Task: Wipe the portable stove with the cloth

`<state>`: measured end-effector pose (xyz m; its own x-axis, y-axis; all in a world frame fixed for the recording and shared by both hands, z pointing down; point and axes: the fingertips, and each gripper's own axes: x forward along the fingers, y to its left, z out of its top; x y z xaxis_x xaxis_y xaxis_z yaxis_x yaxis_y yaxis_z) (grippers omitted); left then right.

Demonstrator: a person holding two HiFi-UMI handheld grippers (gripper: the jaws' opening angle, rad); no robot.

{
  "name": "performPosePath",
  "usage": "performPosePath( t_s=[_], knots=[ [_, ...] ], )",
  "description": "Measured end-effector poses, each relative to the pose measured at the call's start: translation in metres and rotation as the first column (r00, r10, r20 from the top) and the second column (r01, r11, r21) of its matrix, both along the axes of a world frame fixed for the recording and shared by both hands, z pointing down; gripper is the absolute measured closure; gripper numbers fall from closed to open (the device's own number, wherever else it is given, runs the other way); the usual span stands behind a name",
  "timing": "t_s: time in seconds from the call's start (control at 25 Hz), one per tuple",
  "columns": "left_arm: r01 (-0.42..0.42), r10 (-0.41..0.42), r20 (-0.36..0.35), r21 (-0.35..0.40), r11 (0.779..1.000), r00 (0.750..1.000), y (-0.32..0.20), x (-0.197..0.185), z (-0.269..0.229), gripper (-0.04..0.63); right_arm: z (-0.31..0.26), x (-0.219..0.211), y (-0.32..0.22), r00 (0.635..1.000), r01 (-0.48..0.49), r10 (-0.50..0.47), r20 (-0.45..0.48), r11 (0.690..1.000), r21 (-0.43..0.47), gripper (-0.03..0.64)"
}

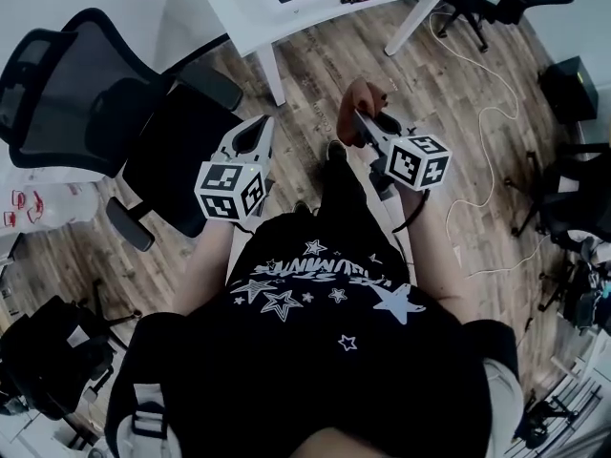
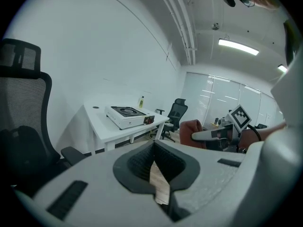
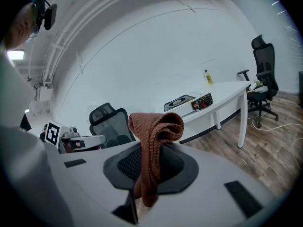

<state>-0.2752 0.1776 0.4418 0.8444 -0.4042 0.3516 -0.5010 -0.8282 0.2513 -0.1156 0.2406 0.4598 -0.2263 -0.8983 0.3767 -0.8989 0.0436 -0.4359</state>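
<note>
Cloth (image 3: 156,126) (seemingly soft, light; grip its fold) is pinched in right gripper (image 3: 150,167); left gripper (image 2: 154,167) pressed together, empty; stove (image 2: 129,116) far.

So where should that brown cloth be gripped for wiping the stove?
Probably much as now: the right gripper is shut on the cloth across its folded middle, so a thick bunch pokes out beyond the jaws, ready to meet the flat top of the stove from above.

Black mesh office chair (image 1: 91,93) is seen on wooden floor (image 1: 458,103), just beside white table (image 1: 305,15). White cable (image 1: 493,175) is laid across floor. Small bottle (image 3: 207,77) is stood on table. Second chair (image 3: 261,51) is seen beyond.
</note>
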Motion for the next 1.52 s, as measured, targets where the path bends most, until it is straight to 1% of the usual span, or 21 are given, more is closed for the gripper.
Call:
performPosePath(
  t_s=[0.2,0.48,0.68,0.92,1.08,1.24,1.4,1.52],
  knots=[
    [0.023,-0.023,0.011,0.001,1.000,1.000,-0.026,0.022,0.005,0.588,0.007,0.014,-0.033,0.998,0.063,-0.063,-0.010,0.998,0.002,0.557],
    [0.081,-0.080,0.024,-0.028,0.996,0.996,-0.089,0.065,0.010,0.588,0.006,0.070,-0.103,0.994,0.111,-0.111,0.016,0.994,0.006,0.557],
    [0.167,-0.167,0.003,-0.046,0.985,0.986,-0.136,0.095,0.002,0.588,0.001,0.112,-0.159,0.987,0.157,-0.157,0.022,0.988,0.001,0.557],
    [0.234,-0.233,0.022,-0.035,0.972,0.972,-0.177,0.121,-0.003,0.588,-0.011,0.143,-0.216,0.973,0.231,-0.231,0.023,0.973,0.021,0.557],
    [0.283,-0.283,0.023,-0.018,0.959,0.959,-0.201,0.139,-0.007,0.588,-0.012,0.162,-0.246,0.959,0.282,-0.282,0.031,0.959,0.024,0.557],
    [0.332,-0.333,0.022,0.012,0.943,0.943,-0.222,0.154,-0.013,0.588,-0.016,0.177,-0.272,0.942,0.325,-0.327,0.070,0.945,0.037,0.557],
    [0.405,-0.406,0.025,0.044,0.913,0.913,-0.242,0.156,-0.018,0.588,-0.022,0.177,-0.296,0.916,0.386,-0.389,0.101,0.921,0.053,0.557],
    [0.450,-0.452,0.024,0.053,0.891,0.892,-0.249,0.154,-0.022,0.588,-0.026,0.171,-0.312,0.893,0.429,-0.433,0.122,0.901,0.060,0.557]
  ],
)
